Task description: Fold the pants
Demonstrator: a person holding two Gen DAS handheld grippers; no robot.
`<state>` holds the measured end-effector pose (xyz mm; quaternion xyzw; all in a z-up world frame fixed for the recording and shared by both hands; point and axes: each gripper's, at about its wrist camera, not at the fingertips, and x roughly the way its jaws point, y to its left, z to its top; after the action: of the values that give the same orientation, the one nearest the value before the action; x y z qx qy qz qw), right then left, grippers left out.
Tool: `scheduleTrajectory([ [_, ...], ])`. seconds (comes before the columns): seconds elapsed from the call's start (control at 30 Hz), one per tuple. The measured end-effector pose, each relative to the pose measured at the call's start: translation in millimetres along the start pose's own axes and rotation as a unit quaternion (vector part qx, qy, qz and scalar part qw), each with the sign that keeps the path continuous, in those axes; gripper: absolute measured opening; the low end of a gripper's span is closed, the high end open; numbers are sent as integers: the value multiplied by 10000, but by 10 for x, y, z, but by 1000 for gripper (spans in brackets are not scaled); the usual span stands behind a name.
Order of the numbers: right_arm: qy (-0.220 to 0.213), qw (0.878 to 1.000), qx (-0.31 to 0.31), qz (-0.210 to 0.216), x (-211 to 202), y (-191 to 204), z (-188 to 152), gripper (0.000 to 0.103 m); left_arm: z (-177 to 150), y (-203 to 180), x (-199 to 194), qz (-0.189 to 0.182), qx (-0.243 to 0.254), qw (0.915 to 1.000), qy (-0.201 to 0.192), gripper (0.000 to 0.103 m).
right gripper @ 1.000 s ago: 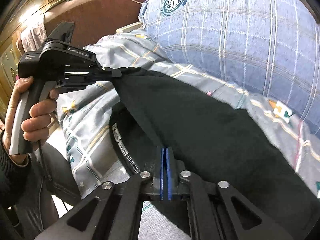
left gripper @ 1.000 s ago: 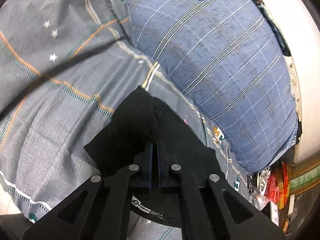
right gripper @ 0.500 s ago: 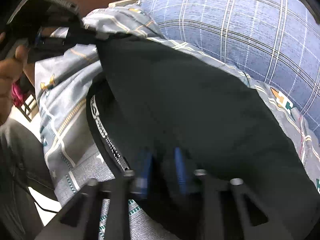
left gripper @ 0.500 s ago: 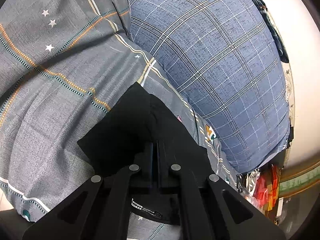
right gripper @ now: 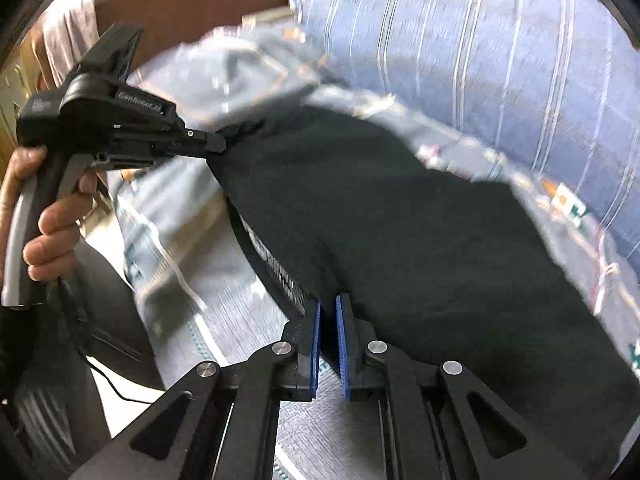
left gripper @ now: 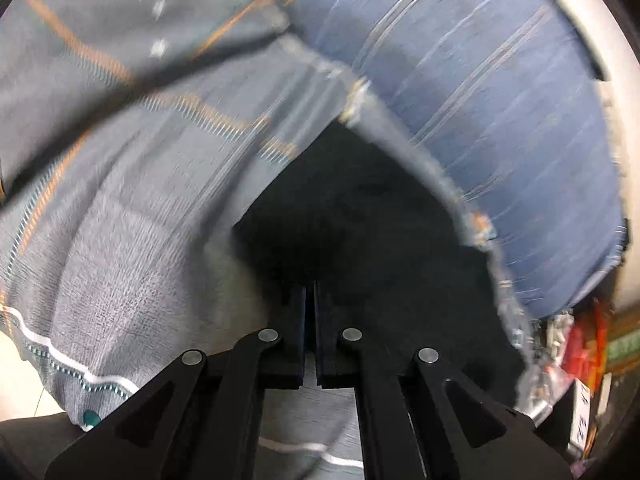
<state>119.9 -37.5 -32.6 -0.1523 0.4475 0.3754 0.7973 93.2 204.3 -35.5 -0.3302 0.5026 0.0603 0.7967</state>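
The black soft fabric pants (right gripper: 400, 220) are lying folded on a grey patterned bedsheet (left gripper: 120, 240). The left gripper (left gripper: 310, 296) is pinching their nine-o'clock corner; the right gripper (right gripper: 328, 308) is standing slightly parted, its grip unclear.

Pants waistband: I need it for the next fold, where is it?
In the right wrist view, the waistband runs along the black pants' left edge, just above the right tool, over the grey bedsheet.
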Motion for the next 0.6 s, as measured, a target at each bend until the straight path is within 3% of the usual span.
scheduleTrajectory([
  [0.07,100,9999,-34,62,80,41,-12,19,1,74,64,-13,-123,9999,91,5],
  [0.13,-46,9999,-92,121,-16,89,13,28,2,69,1,151,-68,9998,-67,14],
  [0.2,-303,9991,4,307,-173,49,32,38,-6,34,-58,473,67,9985,-282,38],
  [0.23,-417,9985,75,337,-241,7,36,48,-14,23,-92,635,120,9970,-423,40],
  [0.27,-542,9976,180,396,-323,-47,28,52,-25,19,-122,730,160,9958,-531,40],
  [0.43,-870,9907,913,512,-573,-444,6,55,-134,-123,-346,810,407,9900,-1079,40],
  [0.6,-1154,9733,1895,593,-792,-922,-140,62,-436,-578,-469,627,1229,9789,-1509,56],
])
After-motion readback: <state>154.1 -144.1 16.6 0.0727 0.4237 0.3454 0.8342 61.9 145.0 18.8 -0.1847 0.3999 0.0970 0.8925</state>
